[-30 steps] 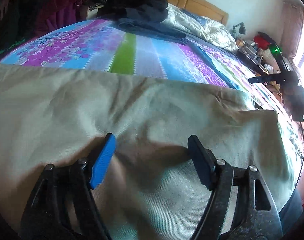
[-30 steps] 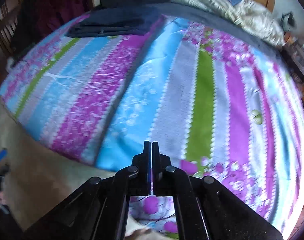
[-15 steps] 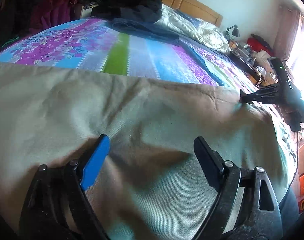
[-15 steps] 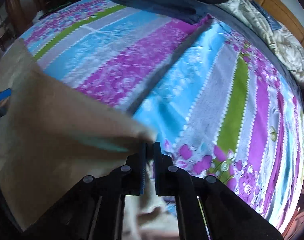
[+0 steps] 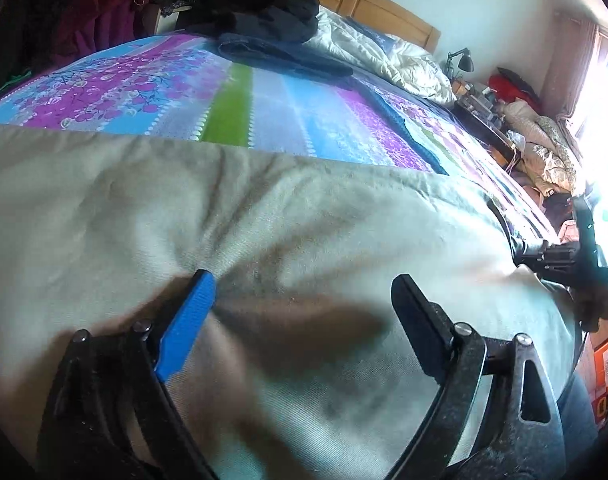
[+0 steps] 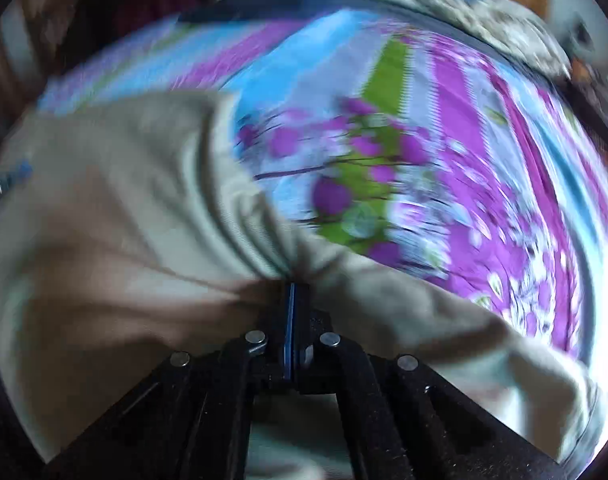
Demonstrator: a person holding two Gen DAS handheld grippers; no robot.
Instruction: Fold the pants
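Since the earlier frame the right tongs have clamped the pants edge and swung it sideways; the left tongs hang open just above the cloth spread on the bed. A thin pinch could slip, dropping the fold crooked.

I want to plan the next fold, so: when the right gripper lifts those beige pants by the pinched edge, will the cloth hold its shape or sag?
Likely sag. The pants already crease and bunch where the right gripper pinches them, so they look floppy. The cloth seems thin, probably light. The left gripper is open, its fingertip pressing a dimple into the cloth; pulls will probably drag wrinkles.
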